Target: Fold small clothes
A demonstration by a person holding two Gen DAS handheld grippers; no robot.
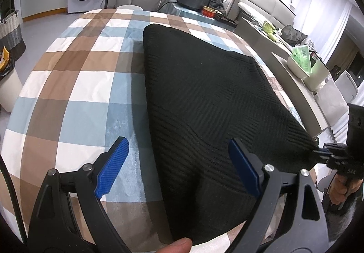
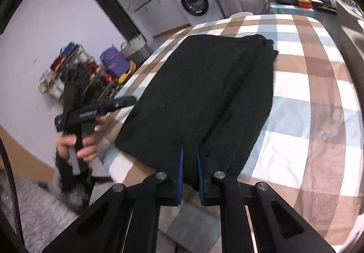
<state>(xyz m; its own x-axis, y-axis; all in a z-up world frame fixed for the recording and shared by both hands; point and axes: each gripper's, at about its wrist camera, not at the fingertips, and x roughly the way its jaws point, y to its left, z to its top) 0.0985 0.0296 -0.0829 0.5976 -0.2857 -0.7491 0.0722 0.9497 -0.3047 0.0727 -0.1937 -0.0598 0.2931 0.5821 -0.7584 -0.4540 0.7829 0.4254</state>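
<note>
on the checked cloth (image 1: 75, 84) of the table lay the black knit garment (image 1: 204, 98), folded flat, its near corner at 3 o'clock in the left wrist view. the right gripper (image 2: 190, 157) was clamped tight on that near edge. the left gripper (image 1: 179, 159) hung wide apart above the garment's left side, gripping nothing.

Surface w/ checked cover (image 1: 75, 84), squares of brown, pale blue & white, fills most of left wrist view; cover lightly creased. On it lies a black ribbed knit garment (image 1: 204, 103), centre to lower right of frame, folded into a long slab. In right wrist view garment (image 2: 200, 93) runs from bottom centre to upper middle, near edge lifted off cover.
</note>
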